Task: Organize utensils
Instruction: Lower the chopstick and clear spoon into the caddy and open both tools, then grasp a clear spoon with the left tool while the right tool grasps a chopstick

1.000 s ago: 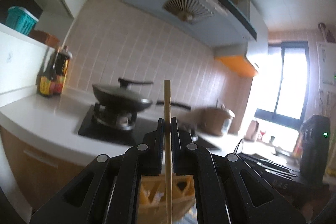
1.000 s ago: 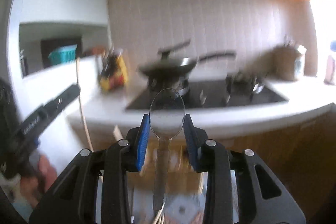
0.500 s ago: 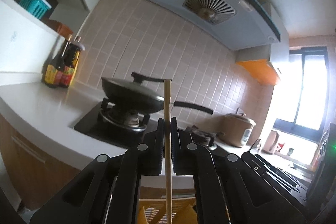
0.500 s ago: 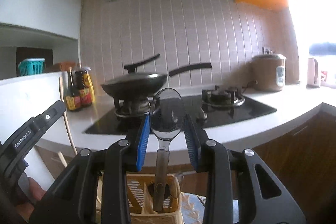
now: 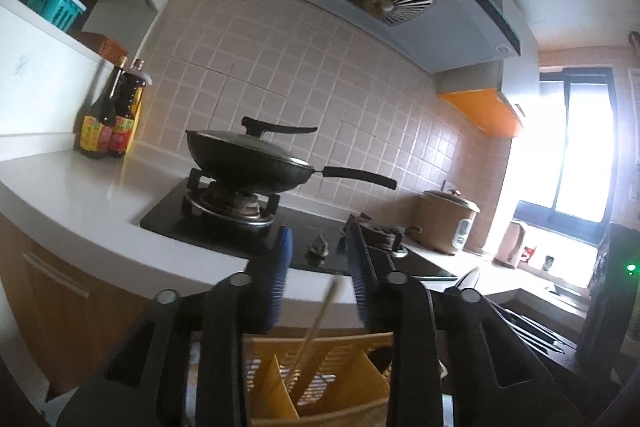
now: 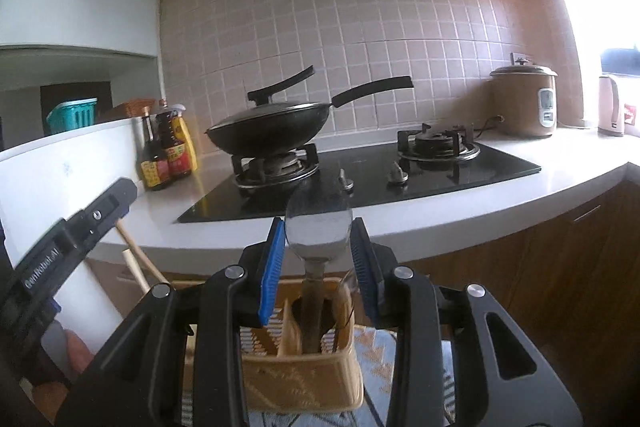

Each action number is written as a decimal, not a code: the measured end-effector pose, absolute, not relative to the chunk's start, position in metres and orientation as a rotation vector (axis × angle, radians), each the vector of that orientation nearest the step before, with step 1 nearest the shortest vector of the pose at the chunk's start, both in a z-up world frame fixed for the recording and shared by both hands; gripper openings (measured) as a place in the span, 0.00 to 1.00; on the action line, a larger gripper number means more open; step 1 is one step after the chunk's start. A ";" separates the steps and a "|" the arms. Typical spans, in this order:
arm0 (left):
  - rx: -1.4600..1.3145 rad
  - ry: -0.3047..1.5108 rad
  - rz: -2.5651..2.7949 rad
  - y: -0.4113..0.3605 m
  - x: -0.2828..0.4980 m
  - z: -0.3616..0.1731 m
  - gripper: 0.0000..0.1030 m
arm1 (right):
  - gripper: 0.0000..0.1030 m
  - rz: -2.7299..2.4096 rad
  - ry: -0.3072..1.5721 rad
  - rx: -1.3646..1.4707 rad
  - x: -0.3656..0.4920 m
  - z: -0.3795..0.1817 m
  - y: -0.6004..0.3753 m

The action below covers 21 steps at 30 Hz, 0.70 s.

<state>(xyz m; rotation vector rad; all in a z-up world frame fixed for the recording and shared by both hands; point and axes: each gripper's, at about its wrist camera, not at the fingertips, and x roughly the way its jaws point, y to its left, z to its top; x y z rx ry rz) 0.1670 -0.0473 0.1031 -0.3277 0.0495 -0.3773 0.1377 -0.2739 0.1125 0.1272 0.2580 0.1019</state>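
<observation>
A yellow slotted utensil holder (image 5: 320, 383) stands just below my left gripper (image 5: 320, 267), which is open. A wooden chopstick (image 5: 316, 327) leans free inside the holder, between the blue pads but touching neither. My right gripper (image 6: 319, 239) is shut on the bowl of a metal spoon (image 6: 319, 227), whose handle reaches down into the same holder (image 6: 304, 379). Two wooden chopsticks (image 6: 136, 263) lean at the holder's left side, next to the left gripper's body (image 6: 68, 247).
Ahead runs a white counter (image 5: 80, 195) with a black gas hob (image 6: 360, 179), a lidded black wok (image 6: 268, 131), sauce bottles (image 5: 110, 123) and a brown rice cooker (image 6: 524, 99). A patterned mat (image 6: 376, 347) lies under the holder. Brown cabinet fronts stand below the counter.
My left gripper has opened and let go of the chopstick, which has dropped and now leans in the holder. The right gripper has lowered the spoon a little toward the holder.
</observation>
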 end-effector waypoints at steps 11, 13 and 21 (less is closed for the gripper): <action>-0.294 0.079 -0.444 -0.004 0.100 0.146 0.27 | 0.46 0.114 0.301 0.123 0.080 0.150 -0.271; -0.272 0.129 -0.473 0.003 0.093 0.152 0.29 | 0.46 0.114 0.368 0.122 0.070 0.158 -0.271; -0.181 0.655 -0.637 0.005 0.103 0.111 0.32 | 0.46 0.158 0.764 0.077 0.056 0.133 -0.258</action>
